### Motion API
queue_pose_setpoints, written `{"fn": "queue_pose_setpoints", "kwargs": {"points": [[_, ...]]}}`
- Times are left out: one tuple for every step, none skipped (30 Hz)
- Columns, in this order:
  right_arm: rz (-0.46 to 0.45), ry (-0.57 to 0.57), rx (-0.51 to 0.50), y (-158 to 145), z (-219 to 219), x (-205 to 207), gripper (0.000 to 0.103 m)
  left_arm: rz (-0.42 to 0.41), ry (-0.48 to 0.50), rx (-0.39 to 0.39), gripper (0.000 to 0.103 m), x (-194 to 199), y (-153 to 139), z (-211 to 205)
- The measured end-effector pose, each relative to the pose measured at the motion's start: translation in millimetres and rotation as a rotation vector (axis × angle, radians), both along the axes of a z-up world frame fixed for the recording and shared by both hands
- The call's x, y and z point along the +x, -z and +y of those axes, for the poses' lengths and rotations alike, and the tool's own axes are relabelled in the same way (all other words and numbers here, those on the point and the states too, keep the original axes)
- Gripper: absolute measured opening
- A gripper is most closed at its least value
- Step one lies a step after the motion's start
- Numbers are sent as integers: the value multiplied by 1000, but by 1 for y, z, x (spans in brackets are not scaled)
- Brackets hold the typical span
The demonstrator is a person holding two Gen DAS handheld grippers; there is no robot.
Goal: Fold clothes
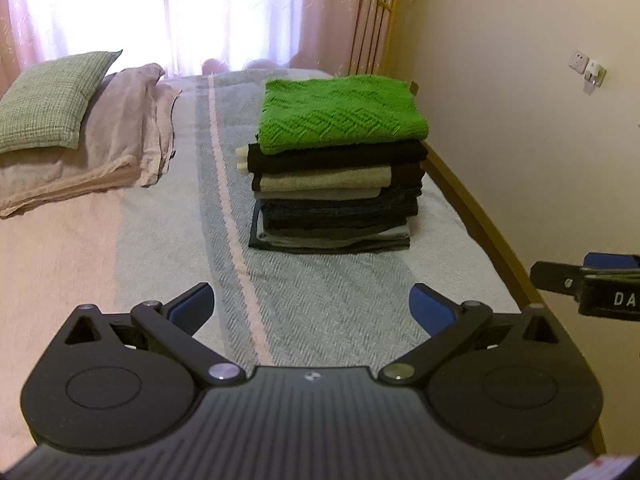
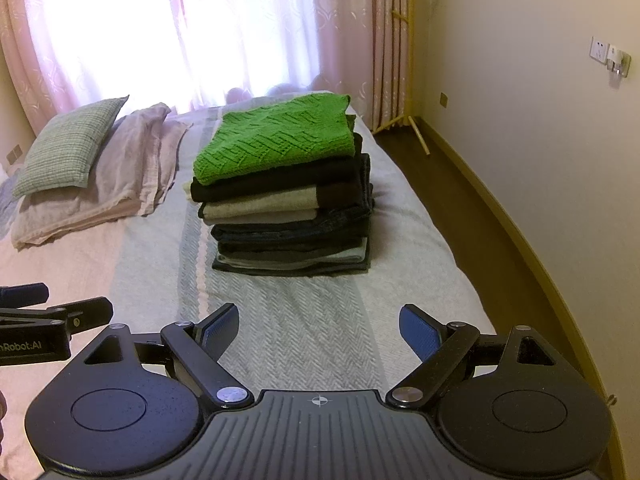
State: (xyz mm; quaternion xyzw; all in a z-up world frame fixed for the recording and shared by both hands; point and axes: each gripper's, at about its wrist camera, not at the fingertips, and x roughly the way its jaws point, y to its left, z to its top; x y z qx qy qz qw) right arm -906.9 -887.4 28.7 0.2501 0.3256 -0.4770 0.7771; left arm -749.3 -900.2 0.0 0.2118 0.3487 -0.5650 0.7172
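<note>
Clothes are sitting in a neat folded pile (image 1: 334, 184) on the bed (image 1: 168, 216), toward its right side. From the left wrist view, a green knit sweater (image 1: 340, 114) is lying on top of the pile. Under it, black, tan, dark blue and grey pieces are lying flat, one on another. The left hand-held gripper (image 1: 312, 306) is hanging low over the striped bed cover, near the front and well apart from the pile. Its two blue pads (image 1: 192, 308) are standing wide apart and holding nothing. A green checked pillow (image 1: 52, 100) is leaning on a pinkish folded blanket (image 1: 120, 136) at the left. Pink curtains (image 1: 332, 16) are glowing with light behind the bed. Part of the right hand-held gripper (image 1: 588, 280) is poking in at the right edge.

From the right wrist view, the same pile (image 2: 290, 208) is sitting in the middle of the bed (image 2: 132, 264), with the green sweater (image 2: 280, 138) on top. The right hand-held gripper (image 2: 318, 334) is hanging over the cover, well apart from the pile. Its blue pads (image 2: 420, 334) are spread wide with nothing between them. The left one (image 2: 44, 320) is showing at the left edge. A wall socket (image 2: 599, 50) is sitting on the cream wall at the right, and dark floor (image 2: 460, 200) is running beside the bed.
</note>
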Motion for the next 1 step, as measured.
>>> {"fn": "queue_pose_setpoints", "kwargs": {"points": [[0,0,1,0,0,0,85,0,1,-1,102,-1,0,-1]]}}
